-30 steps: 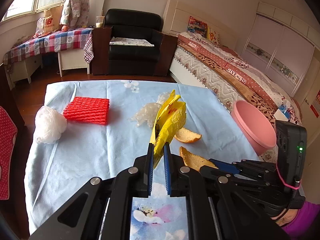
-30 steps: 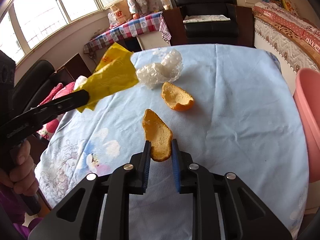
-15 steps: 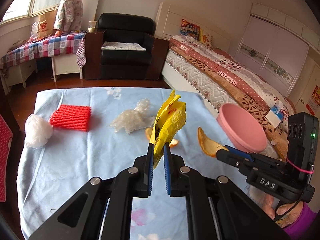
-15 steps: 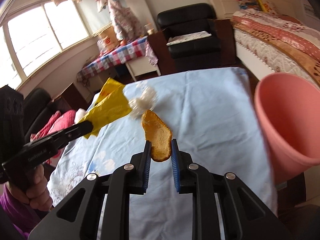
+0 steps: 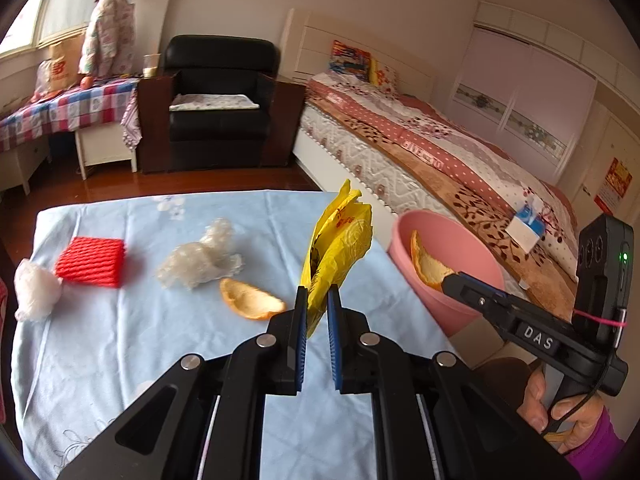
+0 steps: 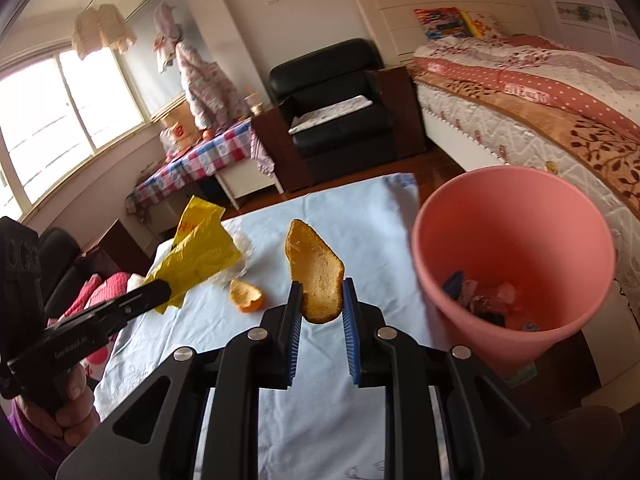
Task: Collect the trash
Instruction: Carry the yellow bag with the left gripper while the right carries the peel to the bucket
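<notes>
While right gripper [image 6: 319, 303] jaws grip orange peel [image 6: 318, 274] | left gripper [image 5: 317, 307] jaws grip yellow bag [image 5: 338, 242] | carry both over pink bin [image 6: 508, 184] beyond the table's right edge, then release.

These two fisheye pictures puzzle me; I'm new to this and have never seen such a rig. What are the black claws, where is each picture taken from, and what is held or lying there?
No robot here: a person holds a hand-operated gripper in each hand, with a camera on each looking along its two fingers. One picture is from the left wrist, the other from the right.

The left gripper is shut on a yellow plastic bag. The right gripper is shut on an orange peel, lifted next to the pink bin, which already has scraps inside.

On the table's blue cloth lie another orange peel, crumpled clear plastic, a red foam net and a white wad.
</notes>
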`<state>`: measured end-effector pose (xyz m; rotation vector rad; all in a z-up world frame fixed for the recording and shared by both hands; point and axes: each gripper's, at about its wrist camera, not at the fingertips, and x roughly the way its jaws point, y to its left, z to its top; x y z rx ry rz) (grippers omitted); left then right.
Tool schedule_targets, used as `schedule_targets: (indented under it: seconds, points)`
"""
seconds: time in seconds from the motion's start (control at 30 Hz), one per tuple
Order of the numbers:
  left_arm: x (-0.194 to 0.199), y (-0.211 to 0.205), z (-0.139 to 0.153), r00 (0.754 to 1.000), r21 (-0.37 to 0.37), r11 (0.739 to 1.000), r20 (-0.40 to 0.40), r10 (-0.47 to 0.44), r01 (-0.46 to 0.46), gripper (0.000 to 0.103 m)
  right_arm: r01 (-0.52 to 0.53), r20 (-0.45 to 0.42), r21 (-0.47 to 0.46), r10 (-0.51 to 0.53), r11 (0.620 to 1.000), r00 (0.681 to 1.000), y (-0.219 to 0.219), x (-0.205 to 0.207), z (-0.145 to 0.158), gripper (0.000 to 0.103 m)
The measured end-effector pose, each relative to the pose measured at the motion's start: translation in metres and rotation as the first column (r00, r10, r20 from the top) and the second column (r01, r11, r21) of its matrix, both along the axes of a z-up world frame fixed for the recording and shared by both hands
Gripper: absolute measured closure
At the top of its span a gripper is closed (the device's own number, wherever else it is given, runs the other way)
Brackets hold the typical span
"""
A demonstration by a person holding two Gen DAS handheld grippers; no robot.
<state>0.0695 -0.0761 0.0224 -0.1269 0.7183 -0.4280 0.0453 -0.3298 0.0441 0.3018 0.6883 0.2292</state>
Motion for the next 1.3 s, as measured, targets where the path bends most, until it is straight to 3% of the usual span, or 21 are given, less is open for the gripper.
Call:
schedule_targets:
  seconds: [0.63,1.3]
  points:
    - [0.018,-0.093,0.002,0.992,0.028,0.992,0.012,-0.124,0.124,0.094,0.200,0.002,-0.008,-0.200,0.980,0.980,-0.064,-0.006,-0.005,0.083]
    - [0.059,-0.179,-0.026,0.988,0.110,0.983,-0.063,-0.142,0.148,0.094,0.336,-0.031,-0.027,-0.336,0.942,0.941,-0.119,0.008,-0.024,0.083]
